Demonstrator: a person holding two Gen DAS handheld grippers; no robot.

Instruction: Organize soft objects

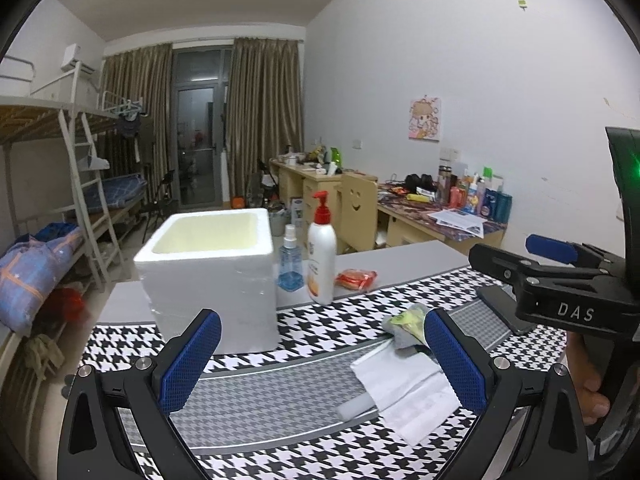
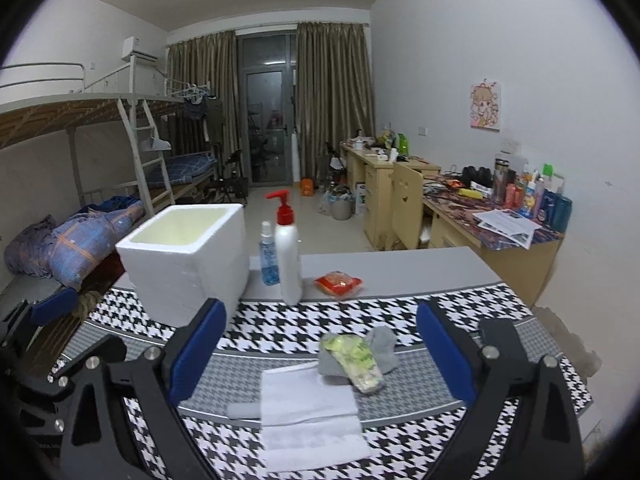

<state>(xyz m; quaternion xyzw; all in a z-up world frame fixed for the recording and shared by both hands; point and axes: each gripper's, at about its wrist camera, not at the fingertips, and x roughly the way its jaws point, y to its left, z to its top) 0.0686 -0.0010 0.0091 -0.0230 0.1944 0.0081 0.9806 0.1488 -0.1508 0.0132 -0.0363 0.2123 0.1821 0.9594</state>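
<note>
From the left wrist, the left gripper (image 1: 320,360) stands wide with nothing between its blue pads, over a houndstooth mat (image 1: 280,432). A folded white cloth (image 1: 408,392) lies just ahead on the mat, partly behind the right-hand pad; a grey sock (image 1: 400,334) with a yellow-green packet (image 1: 410,316) on it sits at the cloth's far edge. Further back, a white foam box (image 1: 212,276) stands open-topped, beside a blue spray bottle (image 1: 291,260), a white pump bottle (image 1: 321,264) and a red packet (image 1: 356,279). The right gripper (image 1: 560,276) enters from the right, a hand (image 1: 588,384) below it.

From the right wrist, the right gripper (image 2: 320,356) is spread wide and holds nothing. Between its pads, on the mat (image 2: 400,452), lie the white cloth (image 2: 308,412), the grey sock (image 2: 384,346) and the yellow-green packet (image 2: 356,360) across it. The foam box (image 2: 188,268) stands far left, with the spray bottle (image 2: 269,256), pump bottle (image 2: 289,256) and red packet (image 2: 338,282) beyond
</note>
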